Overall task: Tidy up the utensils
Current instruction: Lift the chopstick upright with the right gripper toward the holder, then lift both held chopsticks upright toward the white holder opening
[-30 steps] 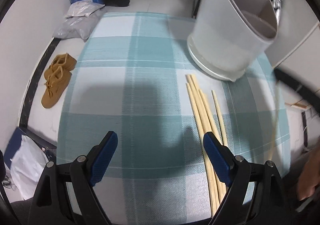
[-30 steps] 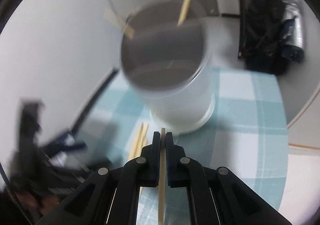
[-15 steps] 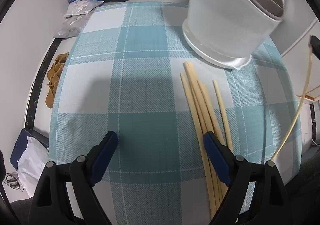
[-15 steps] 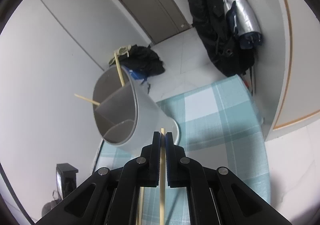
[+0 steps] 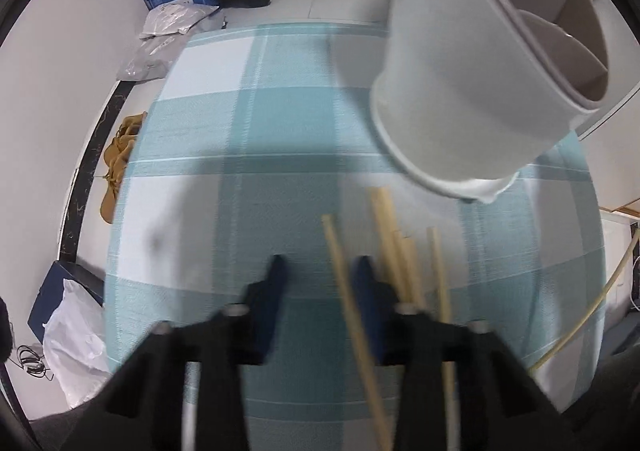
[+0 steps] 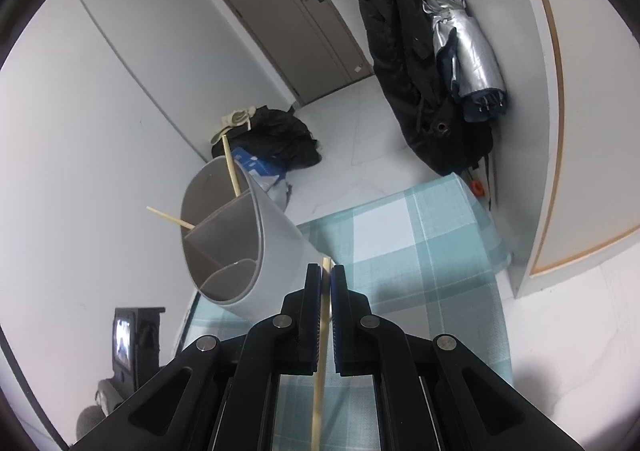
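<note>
The right gripper (image 6: 326, 283) has its two blue-padded jaws pressed tight on one thin pale wooden chopstick (image 6: 320, 363). The stick pokes out just past the tips and runs back down under the gripper. It is up in the air, near the tall grey plastic holder with dividers inside (image 6: 240, 235), but not over its open top yet.

Two pale sticks (image 6: 231, 169) already stand in the holder and lean out over its rim. So a little of the job looks done.

The left gripper (image 5: 320, 271) is down low over the table with the blue and white checked cloth (image 5: 248, 123). Its jaws are partly open, with a gap between them. A long pale chopstick on the cloth (image 5: 352, 315) lies in that gap, close to the right jaw. The picture is blurry here, so I cannot tell if a jaw touches it. It does not look held yet.

More loose pale chopsticks (image 5: 400, 251) lie in a bunch on the cloth, just beside the right jaw and in front of the holder. One more lies a little apart on their right.

I think there is a lot left to do. The stick in the right gripper has to go in the holder, and then all the ones on the cloth.
</note>
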Motion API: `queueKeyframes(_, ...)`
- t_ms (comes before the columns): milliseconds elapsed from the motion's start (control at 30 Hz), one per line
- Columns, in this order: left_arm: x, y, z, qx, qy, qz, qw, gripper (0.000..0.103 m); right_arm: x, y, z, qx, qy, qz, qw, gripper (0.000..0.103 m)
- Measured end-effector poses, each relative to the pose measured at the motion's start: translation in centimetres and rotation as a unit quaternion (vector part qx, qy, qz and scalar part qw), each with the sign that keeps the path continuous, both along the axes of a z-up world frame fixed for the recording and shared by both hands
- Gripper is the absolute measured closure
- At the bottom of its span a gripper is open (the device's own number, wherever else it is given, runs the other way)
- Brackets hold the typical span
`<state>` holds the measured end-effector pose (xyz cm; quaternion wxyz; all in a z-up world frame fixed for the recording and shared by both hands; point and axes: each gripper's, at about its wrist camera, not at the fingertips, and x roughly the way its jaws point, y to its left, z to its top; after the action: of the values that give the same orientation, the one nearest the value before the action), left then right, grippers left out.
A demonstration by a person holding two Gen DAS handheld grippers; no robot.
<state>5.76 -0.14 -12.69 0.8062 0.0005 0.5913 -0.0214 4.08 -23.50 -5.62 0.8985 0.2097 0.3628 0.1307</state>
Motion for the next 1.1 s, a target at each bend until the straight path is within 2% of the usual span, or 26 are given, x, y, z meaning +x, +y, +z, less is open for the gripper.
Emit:
queueKeyframes(33,0.2,-0.2,0.0,0.0,0.0,-0.002,1.0,0.096,0.0,0.0,0.1,-0.002,-0.003,0.0,1.0,0.099)
queueKeyframes(67,0.4,-0.3,-0.1,0.001,0.001,-0.005,1.0,0.1,-0.1,0.1,0.3,-0.004,-0.006,0.001,1.0,0.099)
queueKeyframes(133,0.5,-0.5,-0.1,0.003,0.001,-0.002,1.0,0.101,-0.2,0.1,0.5,-0.003,-0.01,0.001,1.0,0.099)
queueKeyframes(333,0.7,0.5,1.2,-0.016,-0.014,0.024,0.9995,0.101,-0.8,0.9,1.0,-0.013,-0.023,0.011,1.0,0.099)
queueKeyframes(500,-0.9,0.9,4.2,-0.045,-0.07,0.032,0.996,0.102,-1.9,1.9,1.9,-0.026,-0.048,0.025,0.998,0.099)
queueKeyframes(600,-2.5,0.7,6.5,-0.076,-0.111,0.016,0.9908,0.102,-2.6,2.6,2.3,-0.029,-0.063,0.034,0.997,0.099)
queueKeyframes(700,-3.9,0.3,8.6,-0.085,-0.152,-0.002,0.9847,0.102,-3.3,3.6,2.8,-0.037,-0.077,0.049,0.995,0.099)
queueKeyframes(933,-5.1,0.2,11.1,-0.098,-0.186,-0.03,0.9772,0.102,-5.9,7.1,4.0,-0.09,-0.126,0.091,0.984,0.099)
queueKeyframes(1100,-5.8,0.3,11.6,-0.102,-0.197,-0.041,0.9743,0.102,-7.6,9.0,4.3,-0.117,-0.152,0.113,0.975,0.099)
